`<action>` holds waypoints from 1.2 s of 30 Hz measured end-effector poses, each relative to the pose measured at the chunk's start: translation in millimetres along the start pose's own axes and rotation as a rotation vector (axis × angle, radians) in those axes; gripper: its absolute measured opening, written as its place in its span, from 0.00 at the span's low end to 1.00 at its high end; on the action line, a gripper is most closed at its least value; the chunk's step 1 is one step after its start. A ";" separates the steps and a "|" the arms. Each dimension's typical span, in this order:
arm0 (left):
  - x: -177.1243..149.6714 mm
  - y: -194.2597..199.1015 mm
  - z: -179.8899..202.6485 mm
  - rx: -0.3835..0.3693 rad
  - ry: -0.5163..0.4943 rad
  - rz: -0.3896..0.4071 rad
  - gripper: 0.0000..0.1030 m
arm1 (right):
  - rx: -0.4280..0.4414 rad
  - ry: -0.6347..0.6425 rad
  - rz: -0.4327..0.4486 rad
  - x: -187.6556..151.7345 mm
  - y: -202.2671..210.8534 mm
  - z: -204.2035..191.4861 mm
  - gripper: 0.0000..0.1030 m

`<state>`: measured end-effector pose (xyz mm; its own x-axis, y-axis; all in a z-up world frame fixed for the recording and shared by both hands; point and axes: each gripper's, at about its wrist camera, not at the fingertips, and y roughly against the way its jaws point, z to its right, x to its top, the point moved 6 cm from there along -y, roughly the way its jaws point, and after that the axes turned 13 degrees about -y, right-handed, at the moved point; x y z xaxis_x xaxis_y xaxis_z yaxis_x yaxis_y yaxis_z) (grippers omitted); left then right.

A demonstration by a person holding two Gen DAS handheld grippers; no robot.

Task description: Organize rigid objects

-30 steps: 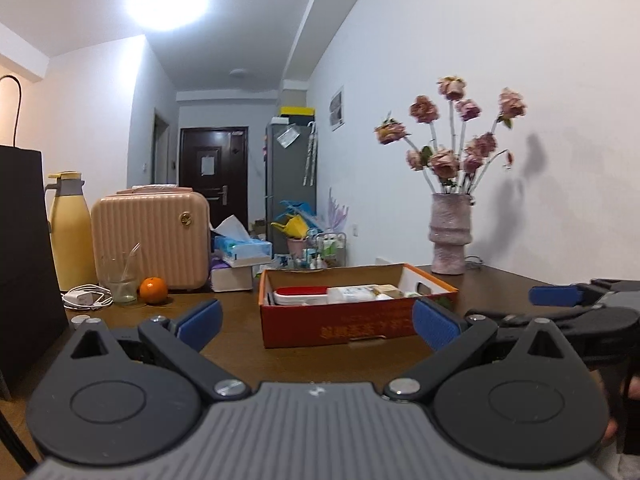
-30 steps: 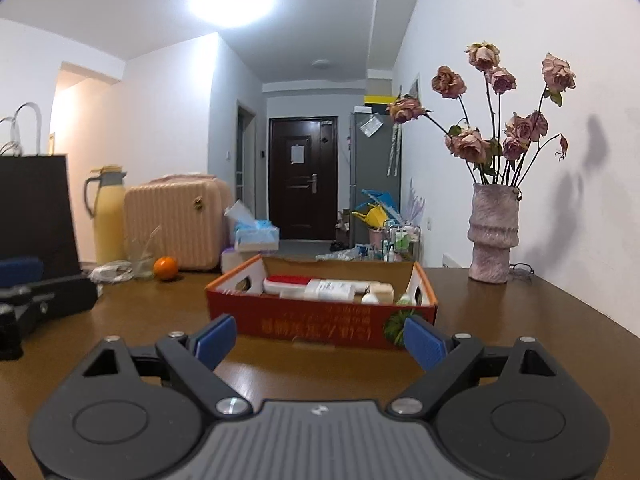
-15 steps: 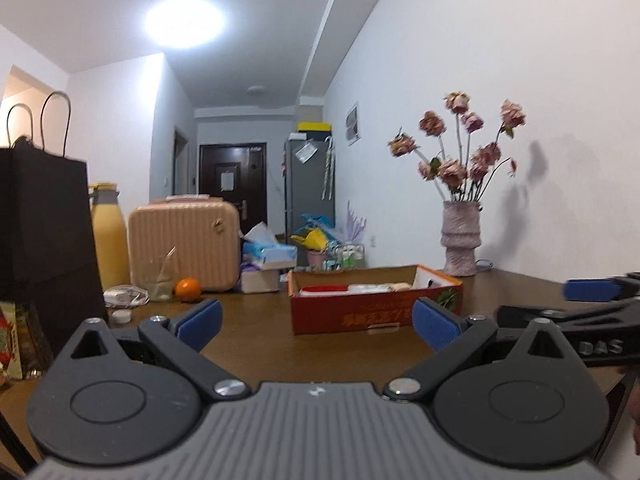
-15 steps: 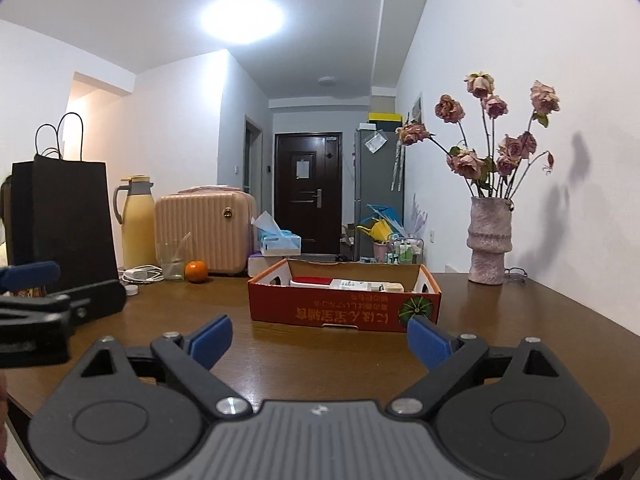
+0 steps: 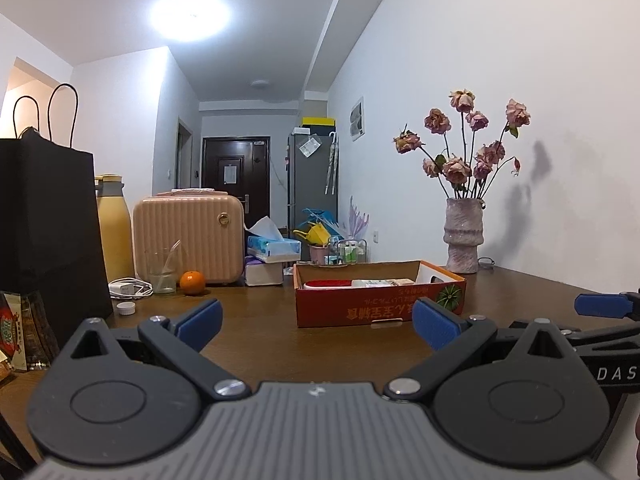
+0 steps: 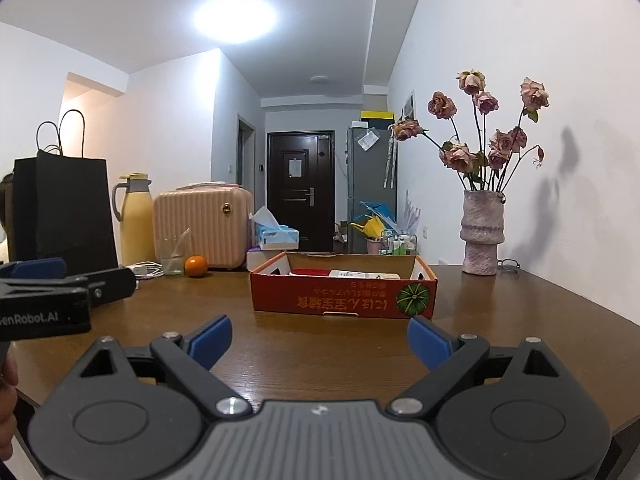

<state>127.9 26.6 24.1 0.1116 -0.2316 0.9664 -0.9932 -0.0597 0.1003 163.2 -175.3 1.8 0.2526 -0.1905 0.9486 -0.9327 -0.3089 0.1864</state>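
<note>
Brown wood grain covers the counter in the left wrist view; on it, ahead of the left gripper, sits a shallow red-orange cardboard box holding a flat red packet and pale cartons lying side by side; the left jaws are spread wide with nothing between them; left of the box stand a round orange fruit, a clear drinking glass, a ribbed peach hard-shell case, a yellow thermos jug and a tall black paper bag; a white bottle cap and a printed snack packet at the bag's foot show only here.

The right wrist view has the right gripper low over the counter, jaws likewise wide apart and empty; the box's near wall shows a green pumpkin print; a pink textured vase of dried roses stands well right of the box.
</note>
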 end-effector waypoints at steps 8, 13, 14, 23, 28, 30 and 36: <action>2.0 3.4 6.2 -0.020 -0.005 0.012 1.00 | -0.011 -0.023 0.007 2.0 3.0 3.8 0.98; -0.1 1.0 5.5 -0.020 -0.002 0.002 1.00 | -0.018 -0.030 0.015 1.4 3.4 5.5 0.98; -0.7 0.9 5.0 -0.020 0.000 0.000 1.00 | -0.016 -0.029 0.014 0.8 3.3 5.1 0.98; -0.7 -0.8 4.8 -0.020 0.001 -0.006 1.00 | -0.025 -0.035 0.000 -0.1 0.4 6.9 0.98; -2.4 -1.2 5.7 -0.024 -0.003 -0.007 1.00 | -0.029 -0.036 -0.002 -0.4 0.1 7.2 0.98; -3.6 -1.7 6.1 -0.025 -0.006 -0.009 1.00 | -0.032 -0.035 -0.007 -0.5 -0.9 7.5 0.98; -4.2 -2.2 6.2 -0.028 -0.007 -0.013 1.00 | -0.035 -0.036 -0.007 -0.4 -0.8 8.0 0.98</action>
<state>129.9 21.6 18.4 0.1246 -0.2373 0.9634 -0.9922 -0.0359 0.1195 165.9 -182.4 -0.7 0.2680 -0.2224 0.9374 -0.9391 -0.2776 0.2026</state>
